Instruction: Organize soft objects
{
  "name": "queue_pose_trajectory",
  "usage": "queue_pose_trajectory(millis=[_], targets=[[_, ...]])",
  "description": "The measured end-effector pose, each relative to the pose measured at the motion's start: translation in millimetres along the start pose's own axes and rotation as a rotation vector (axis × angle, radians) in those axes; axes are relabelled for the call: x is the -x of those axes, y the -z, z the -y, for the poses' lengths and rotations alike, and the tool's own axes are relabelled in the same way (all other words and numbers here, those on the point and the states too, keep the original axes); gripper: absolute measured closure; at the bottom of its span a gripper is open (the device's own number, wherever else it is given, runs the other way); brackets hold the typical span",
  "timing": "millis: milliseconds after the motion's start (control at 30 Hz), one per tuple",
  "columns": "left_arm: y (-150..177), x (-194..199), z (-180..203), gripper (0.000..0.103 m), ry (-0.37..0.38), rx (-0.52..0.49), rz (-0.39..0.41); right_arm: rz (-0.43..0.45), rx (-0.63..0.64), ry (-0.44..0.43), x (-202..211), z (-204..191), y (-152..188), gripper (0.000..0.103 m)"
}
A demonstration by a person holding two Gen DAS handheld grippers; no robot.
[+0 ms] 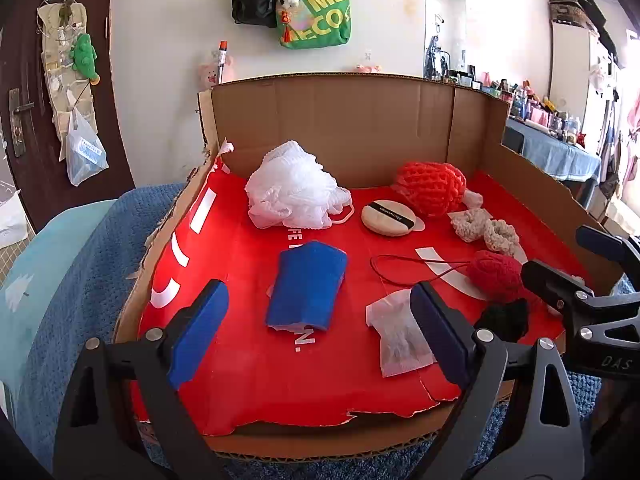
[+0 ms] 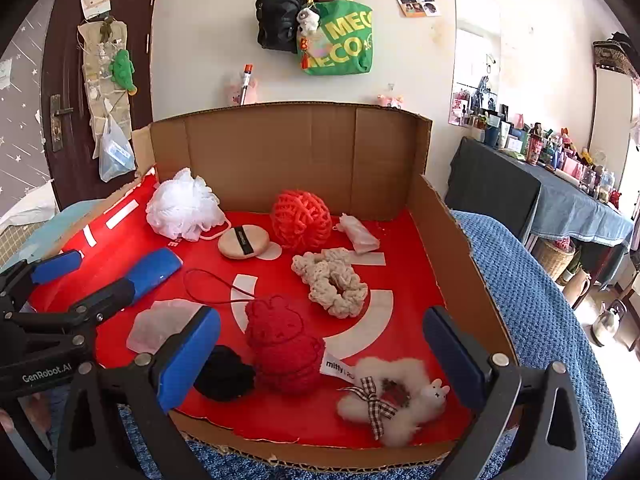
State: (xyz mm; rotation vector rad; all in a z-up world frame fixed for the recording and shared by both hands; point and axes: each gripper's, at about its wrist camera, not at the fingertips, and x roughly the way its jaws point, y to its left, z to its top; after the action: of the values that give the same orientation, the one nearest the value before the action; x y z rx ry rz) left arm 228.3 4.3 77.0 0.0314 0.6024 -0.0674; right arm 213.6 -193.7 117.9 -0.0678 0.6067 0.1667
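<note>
A cardboard box (image 1: 352,120) with a red floor holds soft things. A white mesh puff (image 1: 292,190) lies at the back left, beside a round powder puff (image 1: 388,218) and a red-orange knit ball (image 1: 430,186). A blue folded cloth (image 1: 306,286) lies in the middle. A beige scrunchie (image 2: 330,280), a red knit doll (image 2: 282,344), a black knit piece (image 2: 224,372) and a white fluffy wreath (image 2: 394,398) lie to the right. My left gripper (image 1: 320,332) is open above the front, around the blue cloth's near end. My right gripper (image 2: 320,356) is open over the red doll.
A translucent sachet (image 1: 400,334) lies by my left gripper's right finger. A small white packet (image 2: 358,234) lies near the back wall. The box rests on a blue blanket (image 2: 532,300). A cluttered table (image 2: 560,184) stands to the right; bags hang on the wall behind.
</note>
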Motion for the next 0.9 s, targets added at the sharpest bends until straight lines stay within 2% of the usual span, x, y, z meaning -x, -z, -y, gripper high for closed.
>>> queue_pose_trajectory(millis=[900], targets=[[-0.4, -0.1, 0.6, 0.010, 0.000, 0.001, 0.000, -0.006, 0.003, 0.016, -2.9, -1.3, -0.8, 0.000]])
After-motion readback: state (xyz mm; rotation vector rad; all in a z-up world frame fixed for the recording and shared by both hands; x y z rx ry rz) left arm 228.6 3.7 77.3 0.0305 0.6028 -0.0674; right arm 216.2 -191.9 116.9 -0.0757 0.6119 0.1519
